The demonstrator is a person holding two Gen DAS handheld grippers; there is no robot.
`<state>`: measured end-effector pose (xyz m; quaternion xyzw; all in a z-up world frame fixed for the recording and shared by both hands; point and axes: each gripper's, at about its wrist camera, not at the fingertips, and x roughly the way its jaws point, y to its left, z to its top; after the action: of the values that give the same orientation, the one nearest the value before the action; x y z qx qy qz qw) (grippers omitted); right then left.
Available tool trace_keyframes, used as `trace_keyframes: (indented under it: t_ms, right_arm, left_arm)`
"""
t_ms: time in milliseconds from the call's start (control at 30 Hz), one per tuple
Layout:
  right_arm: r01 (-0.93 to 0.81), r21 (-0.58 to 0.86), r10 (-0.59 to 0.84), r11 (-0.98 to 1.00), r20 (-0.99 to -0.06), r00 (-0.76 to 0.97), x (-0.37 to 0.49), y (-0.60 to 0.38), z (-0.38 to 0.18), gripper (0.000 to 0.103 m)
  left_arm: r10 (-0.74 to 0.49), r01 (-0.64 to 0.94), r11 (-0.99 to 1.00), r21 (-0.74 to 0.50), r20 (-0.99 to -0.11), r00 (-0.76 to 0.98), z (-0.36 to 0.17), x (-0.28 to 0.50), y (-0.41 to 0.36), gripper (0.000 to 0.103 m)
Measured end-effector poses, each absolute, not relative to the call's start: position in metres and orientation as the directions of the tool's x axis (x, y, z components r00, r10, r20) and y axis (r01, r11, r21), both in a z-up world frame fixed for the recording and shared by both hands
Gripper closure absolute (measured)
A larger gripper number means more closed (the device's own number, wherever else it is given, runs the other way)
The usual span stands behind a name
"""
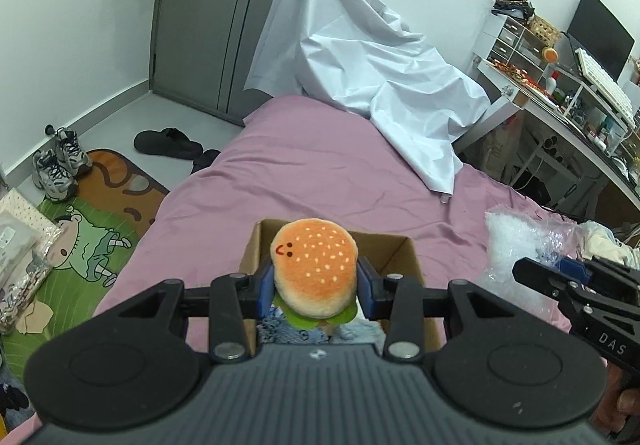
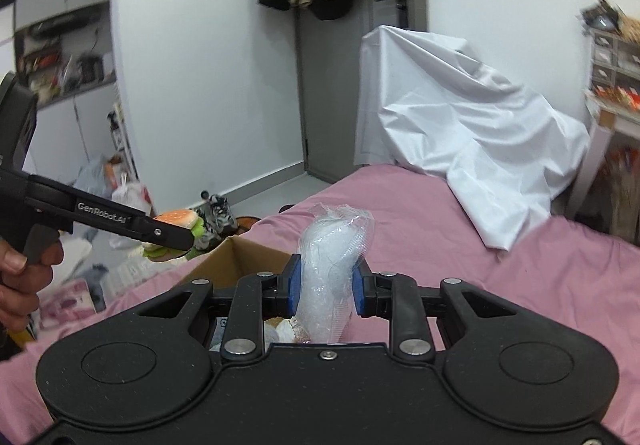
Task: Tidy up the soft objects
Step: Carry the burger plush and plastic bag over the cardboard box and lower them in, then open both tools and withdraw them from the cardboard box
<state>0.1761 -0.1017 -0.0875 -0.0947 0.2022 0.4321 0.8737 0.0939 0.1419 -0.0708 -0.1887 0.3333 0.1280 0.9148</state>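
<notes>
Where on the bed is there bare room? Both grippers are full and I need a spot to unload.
Free: the pink bedspread between the cardboard box and the draped white sheet, and its strip left of the box toward the floor mat. Crowded: right of the box, where crinkled clear plastic piles up, and the box itself, already holding soft items.

Your left tool hides the near wall of the cardboard box, and the burger plush covers most of what lies inside. Right of the box, your right tool runs off the frame edge. In your right view, the shelves beyond the box are blurred.
</notes>
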Motion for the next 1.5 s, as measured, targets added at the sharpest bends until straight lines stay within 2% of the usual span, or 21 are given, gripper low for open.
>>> trace_keyframes:
  t_ms: [600, 700, 833, 900, 1100, 1267, 1333, 1433, 1500]
  right_arm:
    - [-0.839, -0.207, 0.684, 0.503, -0.498, 0.533, 0.164, -0.024, -0.099, 0.078]
    - [-0.840, -0.212, 0.677, 0.500, -0.508, 0.532, 0.165, -0.021, -0.101, 0.077]
    - [-0.843, -0.209, 0.674, 0.495, -0.520, 0.525, 0.167, -0.017, -0.104, 0.077]
    - [-0.846, -0.206, 0.674, 0.491, -0.525, 0.519, 0.168, -0.015, -0.106, 0.077]
    - [-0.860, -0.228, 0.673, 0.457, -0.543, 0.502, 0.165, -0.004, -0.112, 0.074]
    - [-0.867, -0.281, 0.672, 0.413, -0.549, 0.498, 0.153, 0.002, -0.115, 0.065]
    - [-0.865, -0.287, 0.671, 0.412, -0.546, 0.501, 0.150, 0.000, -0.114, 0.053]
    - [-0.861, -0.278, 0.666, 0.426, -0.548, 0.506, 0.148, -0.007, -0.110, 0.043]
    - [-0.857, -0.268, 0.660, 0.440, -0.552, 0.511, 0.149, -0.011, -0.108, 0.040]
  left_arm:
    - [0.066, -0.370, 0.870, -0.324, -0.668, 0.741, -0.115, 0.110, 0.172, 0.062]
    - [0.059, -0.369, 0.868, -0.333, -0.669, 0.741, -0.119, 0.117, 0.171, 0.057]
    - [0.043, -0.355, 0.864, -0.357, -0.650, 0.759, -0.117, 0.119, 0.174, 0.042]
    - [0.045, -0.347, 0.865, -0.362, -0.633, 0.773, -0.114, 0.116, 0.174, 0.039]
    - [0.099, -0.386, 0.858, -0.340, -0.628, 0.772, -0.102, 0.103, 0.181, 0.038]
    - [0.152, -0.420, 0.853, -0.310, -0.622, 0.768, -0.095, 0.091, 0.189, 0.036]
    - [0.168, -0.435, 0.847, -0.307, -0.621, 0.766, -0.094, 0.086, 0.192, 0.033]
    - [0.181, -0.451, 0.838, -0.306, -0.624, 0.760, -0.093, 0.081, 0.195, 0.032]
    - [0.184, -0.458, 0.834, -0.307, -0.628, 0.756, -0.092, 0.078, 0.196, 0.031]
